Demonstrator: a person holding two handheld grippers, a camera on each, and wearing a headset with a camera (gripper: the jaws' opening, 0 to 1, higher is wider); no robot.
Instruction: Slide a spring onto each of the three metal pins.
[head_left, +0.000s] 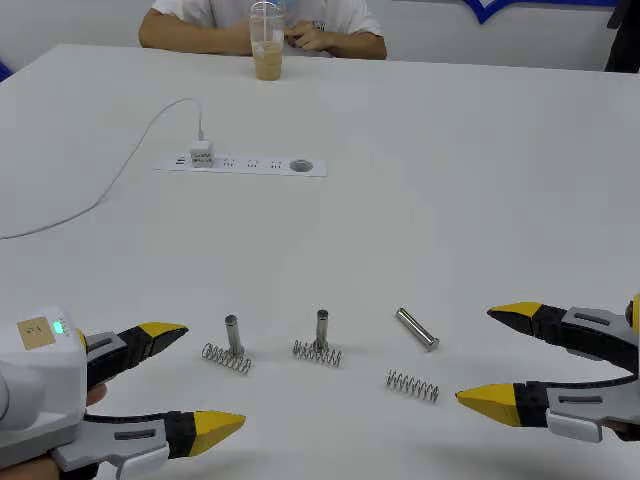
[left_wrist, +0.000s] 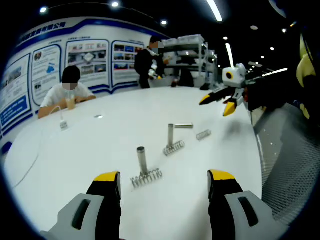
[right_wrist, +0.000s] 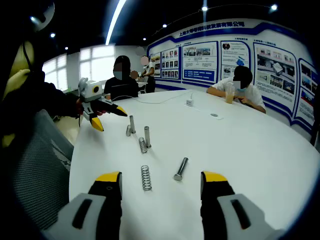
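Power strip (head_left: 240, 164) and cup (head_left: 267, 55) lie well beyond 3 pins (head_left: 322, 328).

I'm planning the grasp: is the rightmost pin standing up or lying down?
Lying down. The rightmost pin rests flat on its side on the white table; the right gripper view shows the same.

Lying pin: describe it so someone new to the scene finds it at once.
On the white table, a row of three metal pins sits between the left tongs and the right tongs. The lying pin is at the end nearest the right tongs, with a loose spring on its near side. It alone lies flat; the middle pin and the left pin stand upright.
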